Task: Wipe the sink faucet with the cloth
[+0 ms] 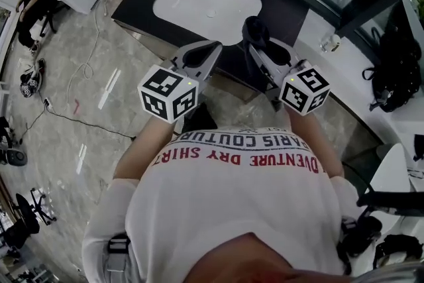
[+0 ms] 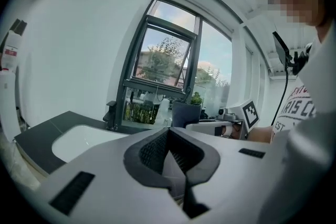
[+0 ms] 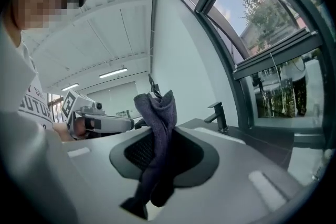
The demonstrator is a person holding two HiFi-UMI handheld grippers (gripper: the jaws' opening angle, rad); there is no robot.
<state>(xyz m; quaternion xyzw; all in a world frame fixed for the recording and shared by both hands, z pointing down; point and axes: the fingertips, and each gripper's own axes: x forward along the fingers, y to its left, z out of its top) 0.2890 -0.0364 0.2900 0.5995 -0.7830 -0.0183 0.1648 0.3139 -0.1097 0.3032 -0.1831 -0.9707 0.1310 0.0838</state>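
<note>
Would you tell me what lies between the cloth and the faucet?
In the head view, only the white sink basin and dark countertop separate cloth from faucet.

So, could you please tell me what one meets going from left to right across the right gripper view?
Person's white shirt → left gripper → dark cloth, clamped in this view's own jaws → black faucet → window.
</note>
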